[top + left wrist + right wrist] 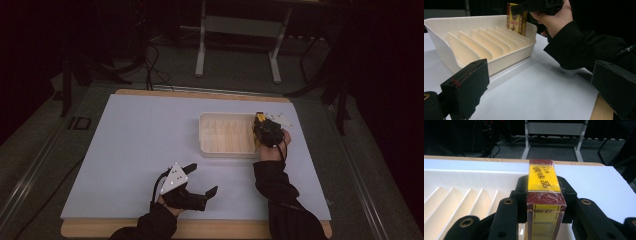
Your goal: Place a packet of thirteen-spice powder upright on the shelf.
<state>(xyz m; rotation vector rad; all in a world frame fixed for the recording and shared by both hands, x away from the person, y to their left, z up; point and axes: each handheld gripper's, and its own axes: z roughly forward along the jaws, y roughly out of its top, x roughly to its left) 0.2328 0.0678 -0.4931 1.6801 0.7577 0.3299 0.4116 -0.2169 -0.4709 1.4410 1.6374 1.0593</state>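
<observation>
A cream plastic rack tray (205, 135) with upright dividers sits on the white table top, right of the middle. My right gripper (261, 122) hangs over the tray's right end, shut on a yellow and dark-red seasoning box (544, 192). In the left gripper view the box (517, 21) stands upright in the rack tray's (506, 58) far right slot, held from above. My left gripper (200, 180) rests near the table's front edge, open, its two black jaws wide apart with nothing between them.
The white board (140, 145) lies on a wooden table (225, 231) whose edge shows at the front. A grey metal frame (240, 30) and cables stand on the dark floor behind. A black sleeve (584, 47) lies right of the tray.
</observation>
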